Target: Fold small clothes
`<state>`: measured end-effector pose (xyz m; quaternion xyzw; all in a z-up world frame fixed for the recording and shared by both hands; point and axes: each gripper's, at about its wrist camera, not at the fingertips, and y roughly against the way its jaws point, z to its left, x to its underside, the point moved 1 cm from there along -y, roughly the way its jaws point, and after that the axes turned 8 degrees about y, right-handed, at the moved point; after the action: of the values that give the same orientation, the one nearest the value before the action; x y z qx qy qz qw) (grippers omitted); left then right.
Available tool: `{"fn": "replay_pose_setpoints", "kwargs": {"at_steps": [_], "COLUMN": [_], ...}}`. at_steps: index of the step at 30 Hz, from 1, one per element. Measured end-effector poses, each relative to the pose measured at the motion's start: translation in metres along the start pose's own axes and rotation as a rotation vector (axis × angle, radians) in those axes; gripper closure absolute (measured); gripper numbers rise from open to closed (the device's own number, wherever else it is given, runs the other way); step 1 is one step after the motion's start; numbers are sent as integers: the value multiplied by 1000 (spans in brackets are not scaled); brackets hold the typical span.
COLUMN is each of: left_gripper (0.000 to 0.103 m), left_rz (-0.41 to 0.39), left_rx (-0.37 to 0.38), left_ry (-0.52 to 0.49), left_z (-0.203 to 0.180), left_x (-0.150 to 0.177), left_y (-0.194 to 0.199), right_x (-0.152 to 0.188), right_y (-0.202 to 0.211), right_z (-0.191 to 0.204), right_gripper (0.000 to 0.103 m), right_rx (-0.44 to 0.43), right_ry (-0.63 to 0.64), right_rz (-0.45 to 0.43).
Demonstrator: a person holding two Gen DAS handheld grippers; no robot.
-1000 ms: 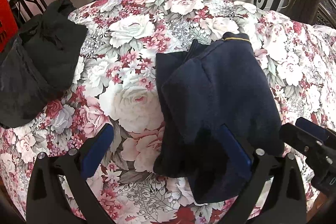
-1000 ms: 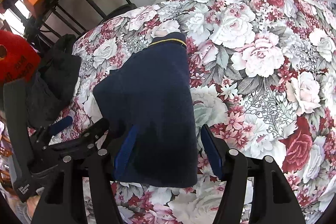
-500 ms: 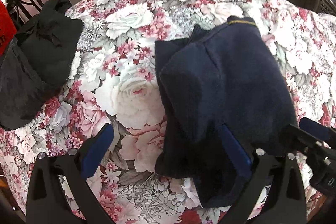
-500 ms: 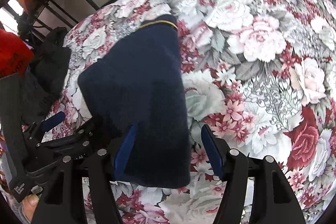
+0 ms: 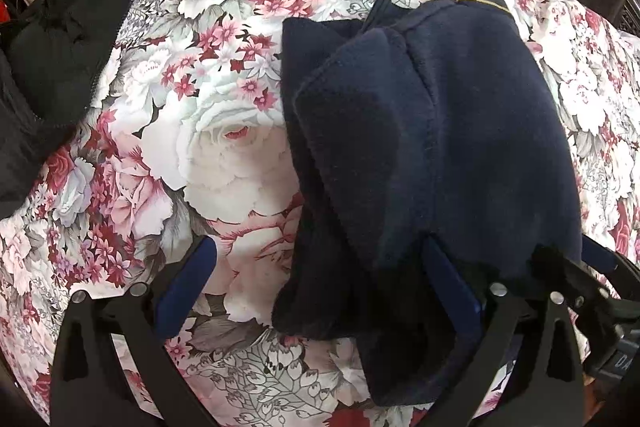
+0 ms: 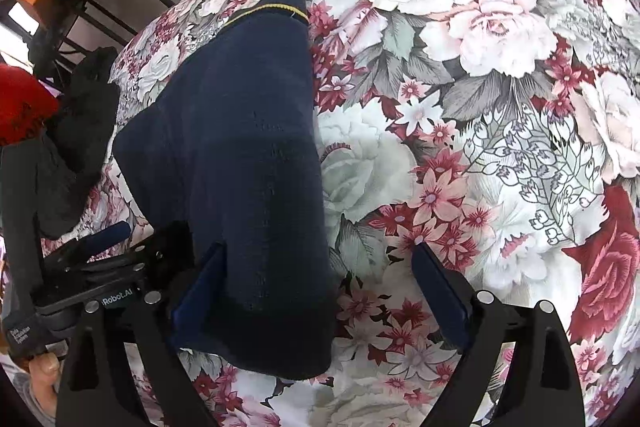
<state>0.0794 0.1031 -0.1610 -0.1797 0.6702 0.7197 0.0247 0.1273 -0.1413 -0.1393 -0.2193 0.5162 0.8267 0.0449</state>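
Nearest in the left wrist view, the left gripper (image 5: 320, 291) has its jaws spread wide: the left blue pad hangs over bare floral cloth, while the right pad lies against the near edge of the navy garment (image 5: 420, 147), whose lower folds drape over it; nothing is pinched between the two pads. The right gripper (image 6: 320, 291) likewise has its jaws spread wide, the left pad tucked against the near hem of the navy garment and the right pad standing clear over the flowered cloth; whether that left pad sits under or just beside the fabric is hard to tell. The navy garment lies folded in layers on the counter (image 5: 208, 155), which is covered by the rose-patterned cloth, and stretches away from both grippers, ending in a cuff with a thin yellow stripe (image 6: 272, 7). Left of the navy garment, at the counter's far edge, sits a black garment (image 5: 60, 59).
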Motion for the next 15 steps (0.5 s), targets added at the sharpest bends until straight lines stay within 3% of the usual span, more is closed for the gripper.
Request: {"fn": "replay_pose_setpoints", "kwargs": {"at_steps": [5,8,15], "left_gripper": [4,5,5], "left_rz": [10,-39,10], "left_rx": [14,7,117], "left_ry": [11,35,65], "left_z": [5,15,26], "left_x": [-8,-17,-22], "left_y": [9,25,21], "right_x": [-2,-2,-6], "right_y": [6,17,29], "right_z": [-1,3,8], "right_gripper": [10,10,10], "right_rx": [-15,-36,-23], "right_ry": [-31,-27,17], "right_rz": [11,7,-35]}}
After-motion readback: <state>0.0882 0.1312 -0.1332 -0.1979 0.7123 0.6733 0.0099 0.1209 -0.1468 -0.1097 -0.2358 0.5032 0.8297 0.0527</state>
